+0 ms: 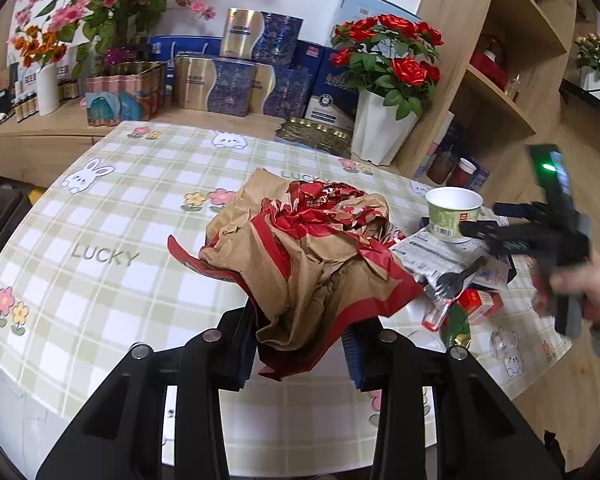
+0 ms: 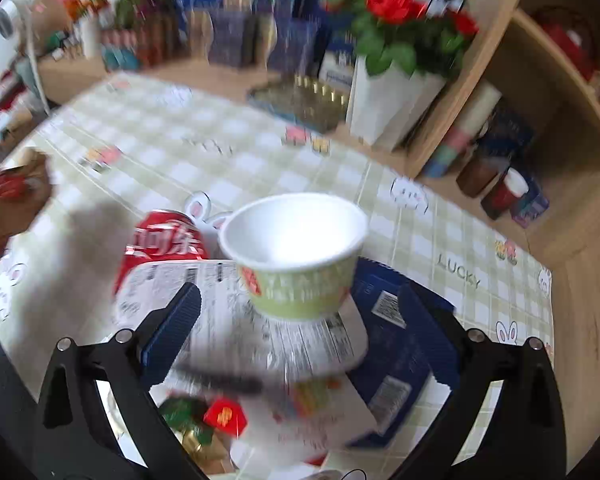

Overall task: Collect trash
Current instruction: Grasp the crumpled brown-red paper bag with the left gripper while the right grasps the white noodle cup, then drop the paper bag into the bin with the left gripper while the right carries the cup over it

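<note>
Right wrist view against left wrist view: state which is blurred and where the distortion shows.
Right wrist view: smeared by motion blur, the paper cup and red can soft-edged. Left wrist view: sharp on the crumpled paper bag, only the right gripper blurred. Both: fisheye bending of the table edge, dark corners.

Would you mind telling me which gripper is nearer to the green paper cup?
Right. The right gripper has its open jaws either side of the green paper cup. The left gripper is well off to the cup's side, clamped on the crumpled brown-and-red paper bag.
</note>
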{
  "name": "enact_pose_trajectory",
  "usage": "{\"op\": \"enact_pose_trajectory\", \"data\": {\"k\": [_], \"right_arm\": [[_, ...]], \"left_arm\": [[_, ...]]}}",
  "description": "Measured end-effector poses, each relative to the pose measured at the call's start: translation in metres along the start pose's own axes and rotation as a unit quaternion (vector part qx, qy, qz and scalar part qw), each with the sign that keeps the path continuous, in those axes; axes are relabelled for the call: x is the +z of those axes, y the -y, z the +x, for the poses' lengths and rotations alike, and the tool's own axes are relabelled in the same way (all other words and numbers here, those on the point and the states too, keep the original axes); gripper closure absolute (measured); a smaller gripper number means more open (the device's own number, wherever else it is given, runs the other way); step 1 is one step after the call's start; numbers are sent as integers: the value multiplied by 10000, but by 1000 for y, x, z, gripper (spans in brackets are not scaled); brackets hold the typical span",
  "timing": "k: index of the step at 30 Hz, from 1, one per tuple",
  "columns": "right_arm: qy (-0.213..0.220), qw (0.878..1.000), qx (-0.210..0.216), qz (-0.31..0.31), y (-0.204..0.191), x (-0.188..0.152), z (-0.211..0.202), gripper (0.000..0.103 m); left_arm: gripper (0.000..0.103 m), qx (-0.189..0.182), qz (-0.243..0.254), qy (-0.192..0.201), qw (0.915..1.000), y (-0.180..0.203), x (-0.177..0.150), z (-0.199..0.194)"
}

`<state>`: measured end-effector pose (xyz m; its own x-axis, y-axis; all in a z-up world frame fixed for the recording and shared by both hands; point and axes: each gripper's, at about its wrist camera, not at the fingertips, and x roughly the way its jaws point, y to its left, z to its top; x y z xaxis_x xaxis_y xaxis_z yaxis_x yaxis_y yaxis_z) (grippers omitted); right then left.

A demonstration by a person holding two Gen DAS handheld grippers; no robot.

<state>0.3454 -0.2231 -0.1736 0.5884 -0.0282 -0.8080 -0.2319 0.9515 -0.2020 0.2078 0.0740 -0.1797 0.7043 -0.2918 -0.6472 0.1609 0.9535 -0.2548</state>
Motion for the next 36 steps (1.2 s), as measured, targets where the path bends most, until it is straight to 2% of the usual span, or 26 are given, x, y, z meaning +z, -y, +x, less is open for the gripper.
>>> {"op": "enact_pose_trajectory", "data": {"k": [3, 6, 7, 8, 10, 16, 23, 27, 32, 36], "right_arm": [[-296, 9993, -202, 57, -4, 9, 24, 6], [-317, 9988, -344, 177, -5, 15, 35, 6], [-349, 9987, -267, 248, -4, 15, 37, 9], [-368, 9987, -162, 319, -3, 14, 39, 24], [-383, 9985, 8, 395, -3, 12, 39, 26], [477, 9969, 183, 591, -5, -6, 1, 26], [1438, 9833, 593, 942, -11, -57, -65, 26], [1819, 9776, 511, 929, -29, -103, -106, 26], [1915, 9726, 786, 1061, -47, -157, -136, 26], [1954, 9721, 711, 1082, -51, -191, -160, 26]], "left_arm": [[67, 1, -45, 30, 10000, -8, -6, -5], [68, -41, -89, 18, 9999, -11, -12, -6], [68, -58, -97, 1, 9999, -11, -13, -5], [68, -91, -104, -30, 9999, -11, -16, -5], [68, -148, -79, -58, 9998, -10, -18, -4], [68, -358, -57, -23, 9993, 0, -22, -11], [68, -546, 161, -170, 9982, 23, -35, -26], [68, -666, 357, -304, 9967, 35, -47, -37], [68, -870, 691, -503, 9925, 55, -67, -52], [68, -1049, 809, -705, 9887, 73, -90, -60]]}}
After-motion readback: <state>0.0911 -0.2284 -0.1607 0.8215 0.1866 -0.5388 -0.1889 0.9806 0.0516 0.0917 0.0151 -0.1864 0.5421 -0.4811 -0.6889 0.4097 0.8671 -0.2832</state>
